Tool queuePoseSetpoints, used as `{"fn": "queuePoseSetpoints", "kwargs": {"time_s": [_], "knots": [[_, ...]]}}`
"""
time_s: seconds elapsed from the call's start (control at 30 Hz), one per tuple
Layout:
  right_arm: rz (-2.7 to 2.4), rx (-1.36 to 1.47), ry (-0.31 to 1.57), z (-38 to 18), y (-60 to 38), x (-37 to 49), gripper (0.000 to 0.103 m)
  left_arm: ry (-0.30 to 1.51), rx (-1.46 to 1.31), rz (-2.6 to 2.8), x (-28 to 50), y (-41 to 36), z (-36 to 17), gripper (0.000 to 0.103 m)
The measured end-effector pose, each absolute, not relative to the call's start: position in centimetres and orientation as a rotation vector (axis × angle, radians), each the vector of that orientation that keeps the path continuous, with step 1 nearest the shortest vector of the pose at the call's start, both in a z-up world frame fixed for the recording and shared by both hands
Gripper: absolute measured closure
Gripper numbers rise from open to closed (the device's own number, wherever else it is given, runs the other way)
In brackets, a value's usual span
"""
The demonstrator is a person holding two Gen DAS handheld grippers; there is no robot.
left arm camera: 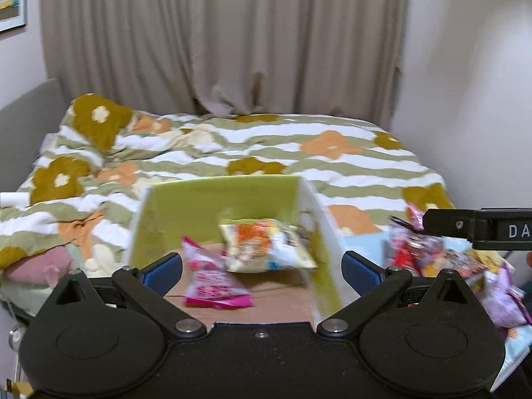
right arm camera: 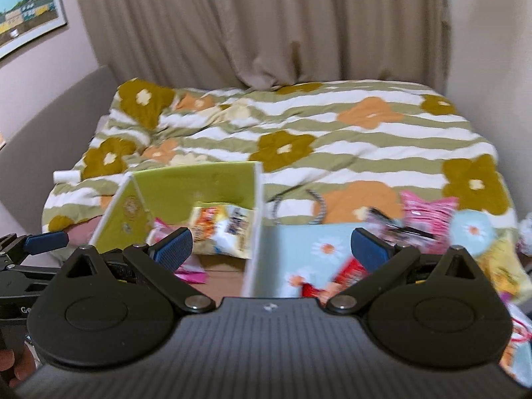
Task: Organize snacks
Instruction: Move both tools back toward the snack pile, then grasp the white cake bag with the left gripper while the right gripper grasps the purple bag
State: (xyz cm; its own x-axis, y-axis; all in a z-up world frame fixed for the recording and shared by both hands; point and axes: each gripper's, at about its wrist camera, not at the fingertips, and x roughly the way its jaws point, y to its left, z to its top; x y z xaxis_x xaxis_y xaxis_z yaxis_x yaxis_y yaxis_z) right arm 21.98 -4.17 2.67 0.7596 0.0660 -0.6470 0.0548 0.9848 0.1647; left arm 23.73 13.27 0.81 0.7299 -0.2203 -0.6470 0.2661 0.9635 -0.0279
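Note:
A green-lined open box [left arm camera: 212, 206] stands on the bed, also in the right wrist view [right arm camera: 186, 183]. Inside lie a pink snack packet [left arm camera: 212, 282] and a yellow-orange-white snack bag [left arm camera: 266, 246], which the right wrist view shows too [right arm camera: 222, 229]. My left gripper [left arm camera: 262, 266] is open and empty just above the box's near side. My right gripper [right arm camera: 271, 246] is open and empty over the box's right wall and a light blue floral bag [right arm camera: 312, 256]. Several loose snack packets [left arm camera: 429, 252] lie on that bag right of the box, among them a pink one [right arm camera: 429, 209].
The bed has a striped floral duvet [right arm camera: 332, 126]. A beige curtain [left arm camera: 226, 40] hangs behind it. A grey headboard [right arm camera: 43, 139] runs along the left. A framed picture [right arm camera: 26, 16] hangs on the left wall. A white roll [right arm camera: 66, 176] lies at the duvet's left edge.

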Motion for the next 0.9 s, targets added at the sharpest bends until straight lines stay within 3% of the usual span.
{"fn": "queuePoseSetpoints", "kwargs": {"time_s": [0.47,0.9], "knots": [[-0.108,0.099,0.72,0.5,-17.0,12.5,0.0,0.797,0.049,-0.313,16.7,1.7,-2.2,0.0],[0.012,0.112,0.803,-4.0,-22.7,11.0,0.0,0.976,0.043,-0.36,12.0,-7.7,-9.3,0.0]]}}
